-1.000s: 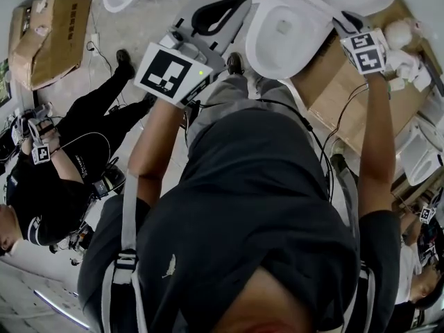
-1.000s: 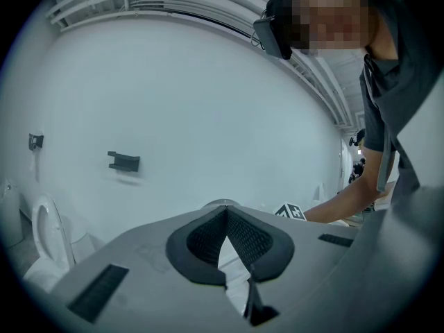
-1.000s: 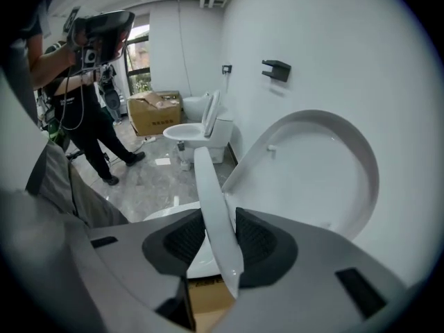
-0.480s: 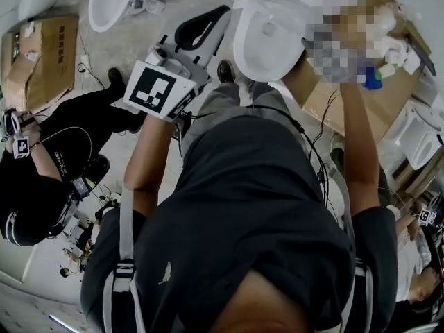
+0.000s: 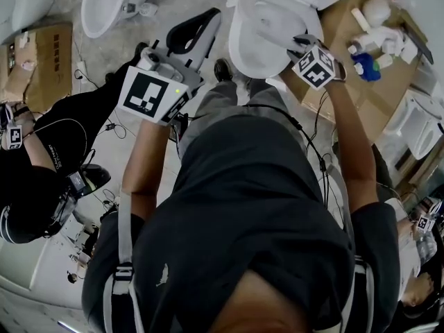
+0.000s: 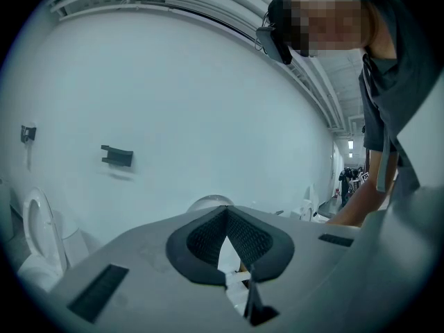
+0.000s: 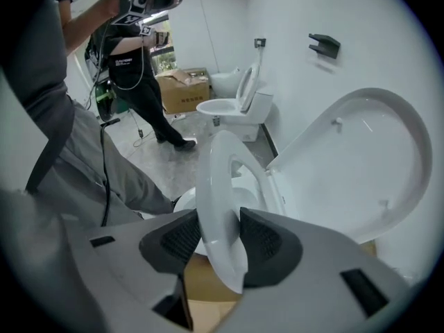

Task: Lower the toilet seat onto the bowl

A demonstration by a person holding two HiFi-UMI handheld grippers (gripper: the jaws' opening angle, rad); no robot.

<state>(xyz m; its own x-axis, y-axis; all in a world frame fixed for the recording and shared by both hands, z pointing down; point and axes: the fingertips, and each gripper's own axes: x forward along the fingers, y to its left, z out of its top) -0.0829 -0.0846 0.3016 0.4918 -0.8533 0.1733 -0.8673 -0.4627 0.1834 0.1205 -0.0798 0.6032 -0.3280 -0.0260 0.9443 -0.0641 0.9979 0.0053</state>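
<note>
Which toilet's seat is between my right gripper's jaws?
The nearest toilet, right below the gripper: its tilted seat stands between the right gripper's opening jaws. The far toilet beside the cardboard box has its seat upright, untouched.

I see a cardboard box (image 5: 38,54) on the floor (image 5: 97,47) at far left, with a spare toilet (image 5: 111,2) just past it. A person in black (image 5: 48,165) crouches nearby. A small blue container (image 5: 368,68) sits by cardboard (image 5: 374,106) at right. A black bracket (image 7: 325,44) is mounted on the white wall (image 7: 291,19).

White toilet seat (image 7: 212,179) half-lowered over bowl (image 7: 183,201)
</note>
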